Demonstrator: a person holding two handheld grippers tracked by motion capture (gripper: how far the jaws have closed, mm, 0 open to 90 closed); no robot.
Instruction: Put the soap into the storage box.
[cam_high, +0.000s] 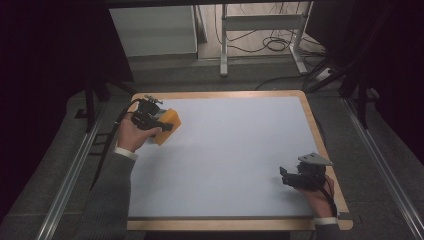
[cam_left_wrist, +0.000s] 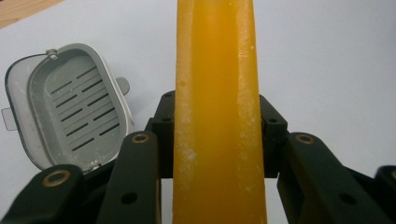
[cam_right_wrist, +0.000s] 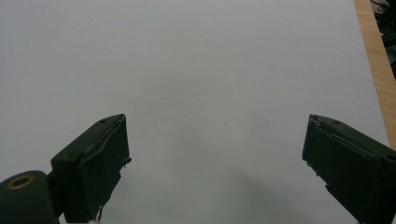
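A person's left hand holds my left gripper (cam_high: 156, 121) at the table's far left corner, shut on an orange-yellow soap-like bar (cam_high: 168, 126). In the left gripper view the bar (cam_left_wrist: 215, 70) stands on edge between the two black jaws of the left gripper (cam_left_wrist: 217, 122), above the white surface. An open grey soap case (cam_left_wrist: 70, 109) with a slotted inner tray lies on the table just left of the bar. My right gripper (cam_high: 286, 177) rests near the table's front right, open. In the right gripper view the jaws of the right gripper (cam_right_wrist: 215, 163) stand wide apart with nothing between them.
The white table top (cam_high: 235, 150) has a wooden border (cam_high: 320, 145). Grey floor and metal rails (cam_high: 380, 165) flank it. Beyond the far edge stand a white cabinet (cam_high: 155, 30) and a desk frame (cam_high: 260, 25) with cables.
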